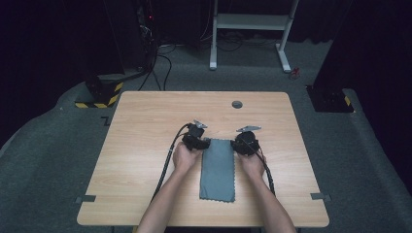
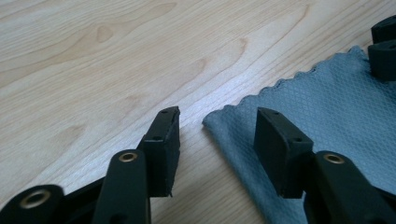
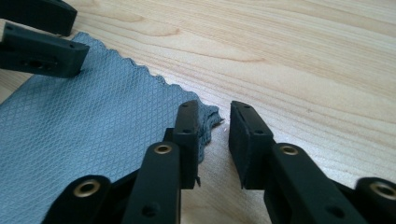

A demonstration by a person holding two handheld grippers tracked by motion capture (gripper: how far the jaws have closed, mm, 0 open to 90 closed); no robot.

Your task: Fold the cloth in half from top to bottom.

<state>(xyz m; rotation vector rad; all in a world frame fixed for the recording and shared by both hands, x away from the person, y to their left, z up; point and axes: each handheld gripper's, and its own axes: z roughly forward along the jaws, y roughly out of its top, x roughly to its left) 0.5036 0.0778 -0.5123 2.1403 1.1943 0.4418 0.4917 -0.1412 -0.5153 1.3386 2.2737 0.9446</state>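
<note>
1. Grippers at the cloth's far end: left gripper (image 2: 217, 133) open, jaws straddling the far left corner without pinching; right gripper (image 3: 212, 140) open, far right corner bunched up between its jaws, pads not pressing on it.
2. Grey cloth (image 1: 217, 170) lies flat, lengthwise, mid-table (image 1: 145, 126), between the two hands.
3. Advice: seat each corner deep between the pads before closing; close both together.
4. Lift evenly so the scalloped edge (image 2: 280, 84) stays straight.
</note>
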